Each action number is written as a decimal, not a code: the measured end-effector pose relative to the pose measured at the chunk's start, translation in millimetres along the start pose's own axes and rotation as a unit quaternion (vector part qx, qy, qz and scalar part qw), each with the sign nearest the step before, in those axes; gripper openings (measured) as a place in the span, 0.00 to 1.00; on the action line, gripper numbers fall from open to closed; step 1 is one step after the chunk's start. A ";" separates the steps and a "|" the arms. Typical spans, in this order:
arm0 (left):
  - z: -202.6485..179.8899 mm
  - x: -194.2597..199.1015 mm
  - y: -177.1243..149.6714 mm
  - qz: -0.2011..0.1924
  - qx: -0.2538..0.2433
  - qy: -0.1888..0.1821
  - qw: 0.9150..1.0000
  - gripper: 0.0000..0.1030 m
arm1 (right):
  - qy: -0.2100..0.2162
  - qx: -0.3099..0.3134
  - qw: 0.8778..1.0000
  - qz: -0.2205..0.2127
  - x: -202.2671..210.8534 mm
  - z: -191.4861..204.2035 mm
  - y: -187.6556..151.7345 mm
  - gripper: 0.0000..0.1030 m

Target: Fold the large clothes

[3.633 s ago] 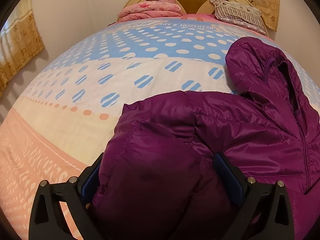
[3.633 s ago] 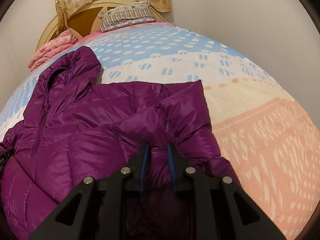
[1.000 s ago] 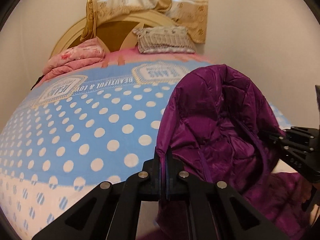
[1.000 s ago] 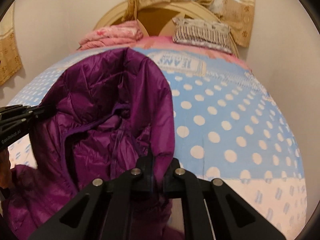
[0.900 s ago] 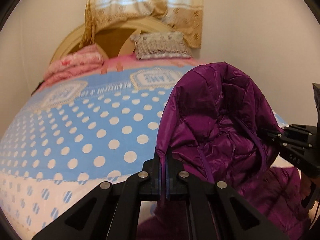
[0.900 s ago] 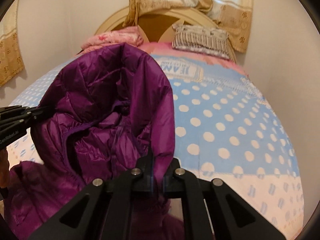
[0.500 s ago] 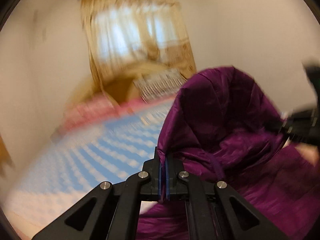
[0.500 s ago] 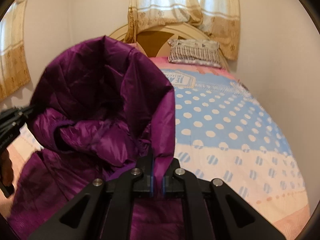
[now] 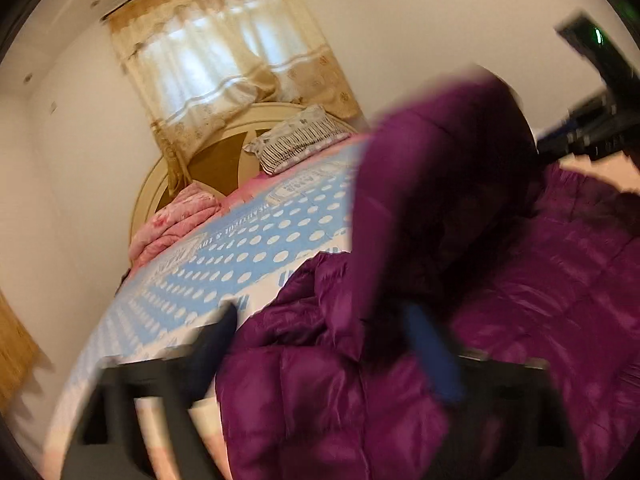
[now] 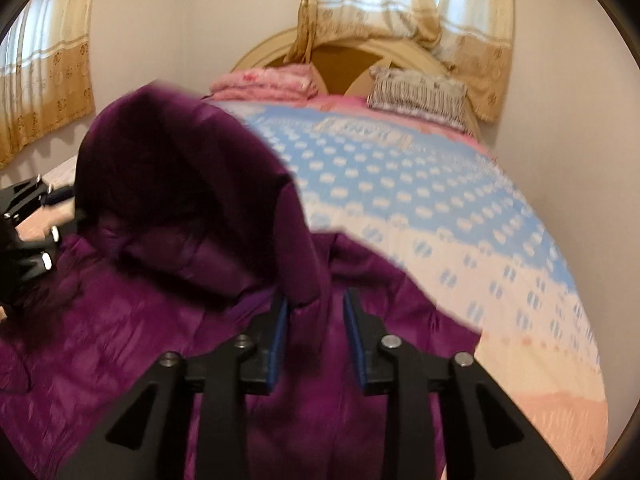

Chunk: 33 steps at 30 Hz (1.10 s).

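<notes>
Both the left gripper (image 9: 320, 344) and right gripper (image 10: 314, 320) are opening, releasing the hood of the quilted purple puffer jacket (image 10: 184, 200) over the dotted blue bedspread (image 10: 420, 192).

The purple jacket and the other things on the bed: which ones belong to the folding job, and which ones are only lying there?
Belongs to the job:
- purple jacket, hood folding over its body
- left gripper, jaws opening
- right gripper, jaws opening around the hood's edge

Only lying there:
- striped pillow
- folded pink blanket
- dotted bedspread
- curtains
</notes>
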<state>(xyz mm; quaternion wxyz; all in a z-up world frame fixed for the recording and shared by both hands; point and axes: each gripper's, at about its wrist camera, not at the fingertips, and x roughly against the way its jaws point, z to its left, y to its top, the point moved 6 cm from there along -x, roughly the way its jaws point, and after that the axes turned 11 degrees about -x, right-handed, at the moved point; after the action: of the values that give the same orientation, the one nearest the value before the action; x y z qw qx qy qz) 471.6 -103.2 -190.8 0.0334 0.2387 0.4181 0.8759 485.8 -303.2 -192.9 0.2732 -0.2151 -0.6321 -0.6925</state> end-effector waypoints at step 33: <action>-47.6 -65.1 -14.5 0.187 0.205 -0.055 0.959 0.92 | 0.031 -0.125 0.988 0.085 -37.6 58.0 -57.1 0.46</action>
<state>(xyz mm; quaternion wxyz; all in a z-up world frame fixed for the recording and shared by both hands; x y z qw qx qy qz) 505.9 -144.7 -252.6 -0.1577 0.3623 0.5341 0.7474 474.4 -238.7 -254.0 0.3219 -0.2787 -0.5112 -0.7466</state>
